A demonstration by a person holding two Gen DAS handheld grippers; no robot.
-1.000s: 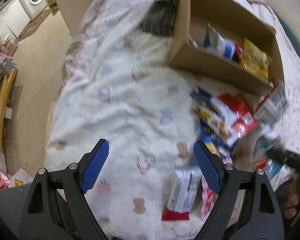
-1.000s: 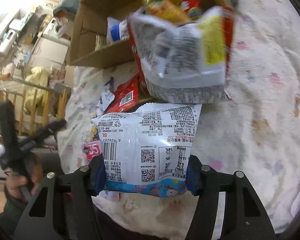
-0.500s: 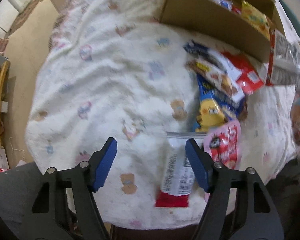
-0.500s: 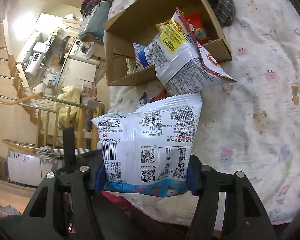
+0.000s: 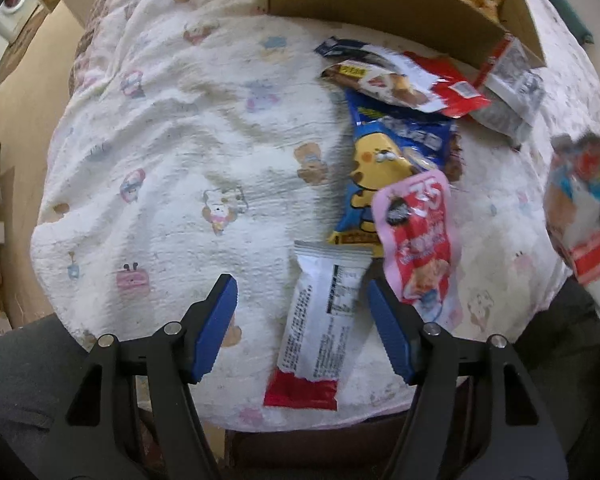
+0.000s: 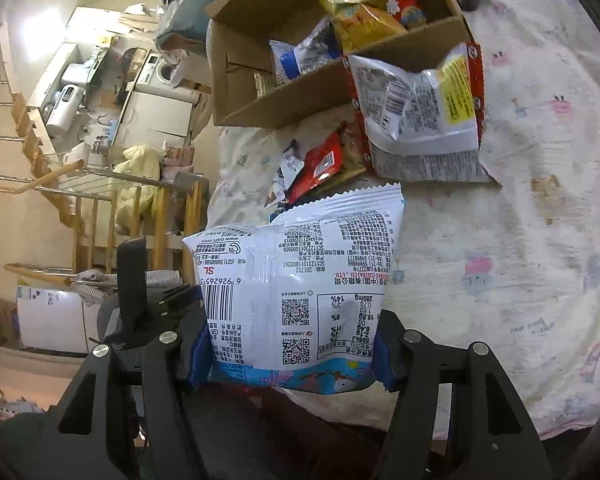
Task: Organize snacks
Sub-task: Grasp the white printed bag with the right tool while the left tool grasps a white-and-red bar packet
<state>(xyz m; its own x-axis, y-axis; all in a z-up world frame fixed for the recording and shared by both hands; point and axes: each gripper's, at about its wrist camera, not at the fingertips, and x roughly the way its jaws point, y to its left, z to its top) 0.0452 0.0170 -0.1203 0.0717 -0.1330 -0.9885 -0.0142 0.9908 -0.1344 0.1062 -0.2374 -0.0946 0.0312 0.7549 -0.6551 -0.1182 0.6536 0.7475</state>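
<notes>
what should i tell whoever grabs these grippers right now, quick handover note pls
Right gripper: shut on a white snack bag, held above the blanket, not yet boxed.
Left gripper: open, empty, its fingers either side of a white-and-red packet near the blanket's front edge.
Done: the cardboard box already holds several snacks, including a yellow bag.
Left: the held bag, the white-and-red packet, the pink pouch, the blue bag, the red packets beside it, and the white-and-red bag leaning against the box's outside.
</notes>
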